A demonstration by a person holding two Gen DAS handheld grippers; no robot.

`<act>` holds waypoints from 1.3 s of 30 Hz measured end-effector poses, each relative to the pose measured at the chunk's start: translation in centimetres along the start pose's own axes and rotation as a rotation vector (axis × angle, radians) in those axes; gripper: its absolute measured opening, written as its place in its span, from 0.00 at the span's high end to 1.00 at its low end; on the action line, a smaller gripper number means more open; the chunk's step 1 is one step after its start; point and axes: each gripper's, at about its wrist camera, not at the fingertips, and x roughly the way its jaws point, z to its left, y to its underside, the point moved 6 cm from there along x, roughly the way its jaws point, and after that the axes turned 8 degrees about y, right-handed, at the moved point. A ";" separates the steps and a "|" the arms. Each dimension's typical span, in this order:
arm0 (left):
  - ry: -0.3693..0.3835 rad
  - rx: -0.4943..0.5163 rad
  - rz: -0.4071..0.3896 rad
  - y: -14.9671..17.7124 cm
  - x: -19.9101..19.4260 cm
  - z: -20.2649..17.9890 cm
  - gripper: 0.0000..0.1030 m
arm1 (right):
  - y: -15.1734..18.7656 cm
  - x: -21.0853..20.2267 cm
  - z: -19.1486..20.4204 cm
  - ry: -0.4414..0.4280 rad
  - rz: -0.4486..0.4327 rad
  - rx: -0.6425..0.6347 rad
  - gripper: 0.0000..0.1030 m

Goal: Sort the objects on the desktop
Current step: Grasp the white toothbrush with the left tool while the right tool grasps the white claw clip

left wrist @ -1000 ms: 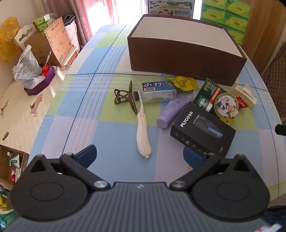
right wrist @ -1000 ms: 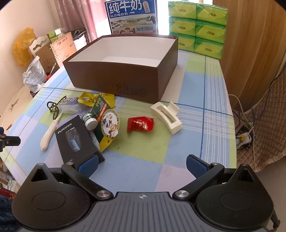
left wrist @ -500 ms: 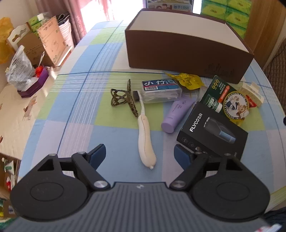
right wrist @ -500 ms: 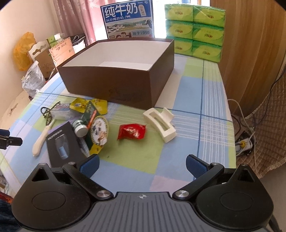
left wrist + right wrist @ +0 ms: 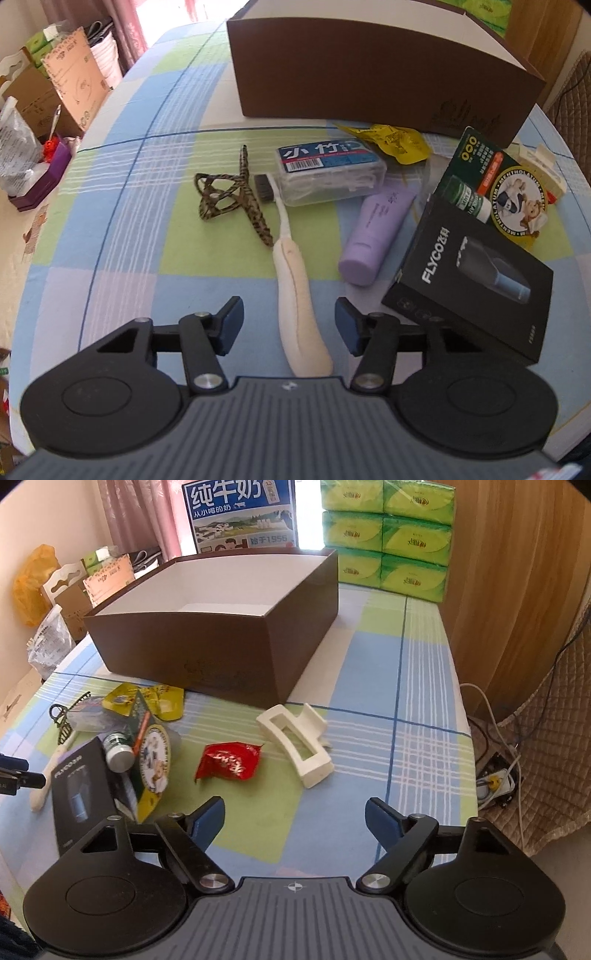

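My left gripper (image 5: 289,325) is open, its blue pads on either side of the handle of a cream toothbrush (image 5: 295,291) lying on the checked tablecloth. Beside it lie a leopard-print hair clip (image 5: 229,192), a clear floss box (image 5: 328,171), a purple tube (image 5: 376,236), a black FLYCO box (image 5: 469,284) and a green Mentholatum pack (image 5: 498,184). My right gripper (image 5: 294,821) is open and empty, low over the cloth in front of a red snack packet (image 5: 229,762) and a white claw clip (image 5: 295,744). A big brown open box (image 5: 221,627) stands behind.
Yellow packets (image 5: 395,142) lie against the brown box. Green tissue packs (image 5: 388,535) and a milk carton (image 5: 240,517) stand at the table's far end. Cardboard boxes and bags (image 5: 48,99) crowd the floor to the left. Cables and a power strip (image 5: 495,782) lie at the right.
My left gripper has moved forward and down over the toothbrush handle and its jaws have narrowed around it. My right gripper has advanced slightly toward the red packet and white clip.
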 end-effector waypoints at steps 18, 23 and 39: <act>0.047 -0.021 0.007 -2.0 3.1 1.2 0.83 | -4.2 7.1 -0.1 -0.016 0.001 -0.112 0.44; 0.048 -0.022 0.003 -1.7 3.1 1.3 0.83 | -4.6 8.9 0.9 -0.022 0.011 -0.157 0.53; 0.064 -0.031 0.059 0.8 1.9 2.3 0.83 | 0.7 4.2 1.0 0.056 0.105 -0.066 0.62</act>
